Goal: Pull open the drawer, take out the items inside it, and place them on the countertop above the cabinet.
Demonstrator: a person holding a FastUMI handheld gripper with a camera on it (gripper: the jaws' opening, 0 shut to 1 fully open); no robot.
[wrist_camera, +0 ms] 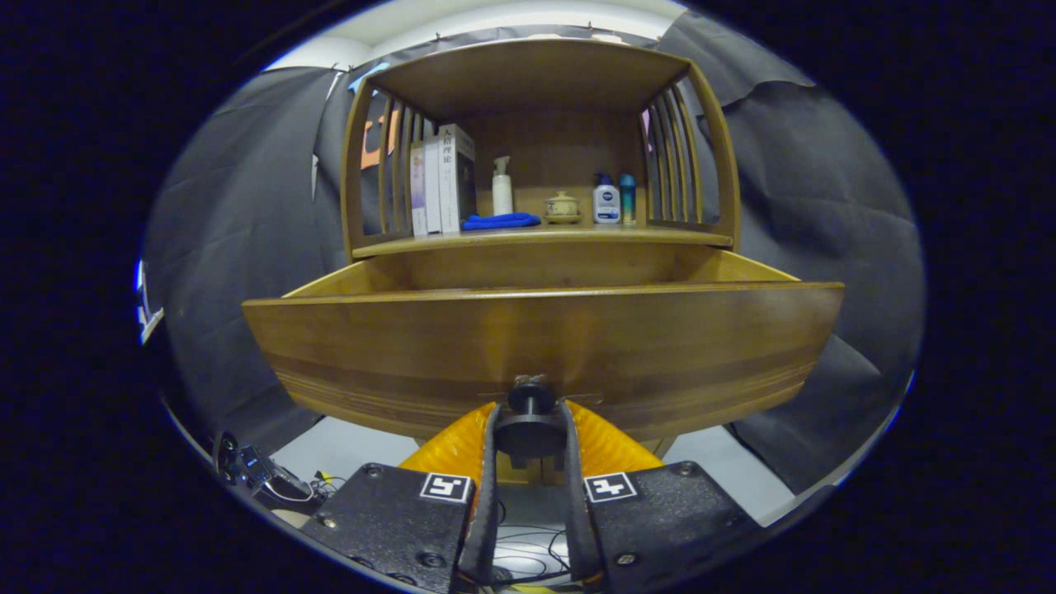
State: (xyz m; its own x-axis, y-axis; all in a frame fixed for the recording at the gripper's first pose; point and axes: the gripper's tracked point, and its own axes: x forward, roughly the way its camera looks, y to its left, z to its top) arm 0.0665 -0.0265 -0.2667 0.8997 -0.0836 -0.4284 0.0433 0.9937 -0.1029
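Gripper [530,429] clamped on knob [530,426]; open drawer [544,346] interior hidden behind front.

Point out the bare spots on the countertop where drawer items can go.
Bare patch on the countertop: between pump bottle and lidded bowl. Crowded: books with blue cloth; two bottles by the right slats. The tool is clamped on the drawer knob.

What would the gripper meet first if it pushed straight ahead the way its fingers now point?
The gripper is closed on the drawer knob, so going on would press the knob into the drawer front right behind it, probably sliding the open drawer back in.
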